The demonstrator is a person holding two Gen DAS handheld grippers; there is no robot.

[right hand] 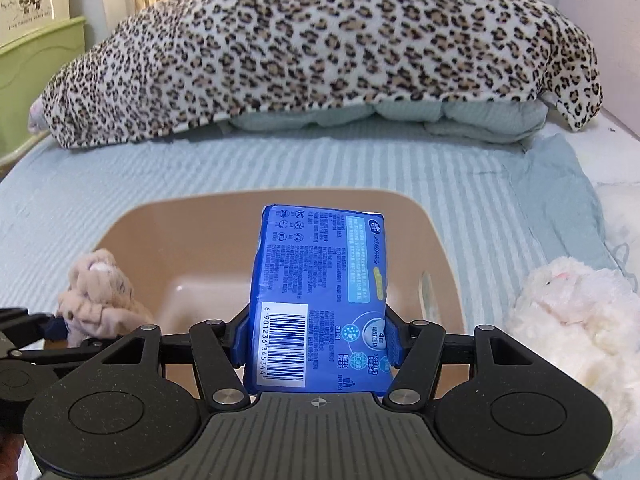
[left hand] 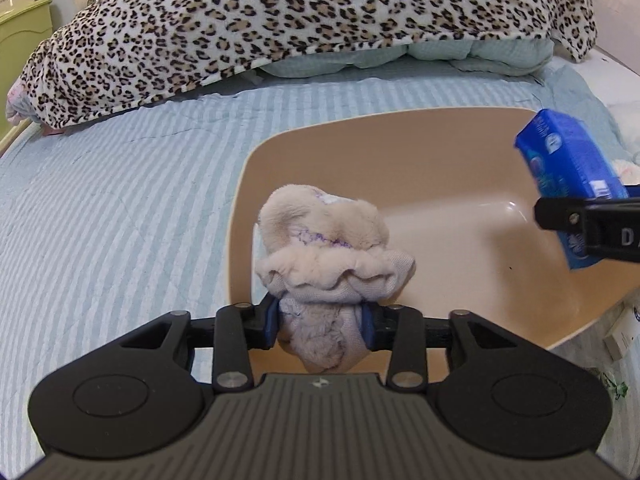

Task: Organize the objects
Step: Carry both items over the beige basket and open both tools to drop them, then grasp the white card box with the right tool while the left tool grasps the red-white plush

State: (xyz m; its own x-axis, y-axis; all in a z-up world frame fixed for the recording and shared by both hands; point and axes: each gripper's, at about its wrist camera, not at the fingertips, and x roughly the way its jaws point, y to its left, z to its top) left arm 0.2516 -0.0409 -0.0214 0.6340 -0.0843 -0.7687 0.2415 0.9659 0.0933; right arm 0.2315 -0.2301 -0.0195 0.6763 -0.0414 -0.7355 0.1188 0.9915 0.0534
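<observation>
Left wrist view: my left gripper (left hand: pixel 320 326) is closed tight on a beige fuzzy sock bundle (left hand: pixel 326 256), blue pads squeezing its lower part, bundle held over the near left rim of the tan basin (left hand: pixel 400 128). Basin sits on the striped blue bedsheet (left hand: pixel 120 208), leopard blanket (left hand: pixel 280 24) behind. At right edge my right gripper (left hand: pixel 576 222) shows, clamping a blue packet (left hand: pixel 568 172) over the basin's right side. Right wrist view: right gripper (right hand: pixel 316 338) nearly closed on the blue packet (right hand: pixel 320 280), barcode facing camera, packet upright above the basin (right hand: pixel 200 232). Only here: white plush toy (right hand: pixel 572 320) on the bed right of the basin, green cabinet (right hand: pixel 40 64) far left. Sock bundle (right hand: pixel 96 292) at the basin's left rim.
</observation>
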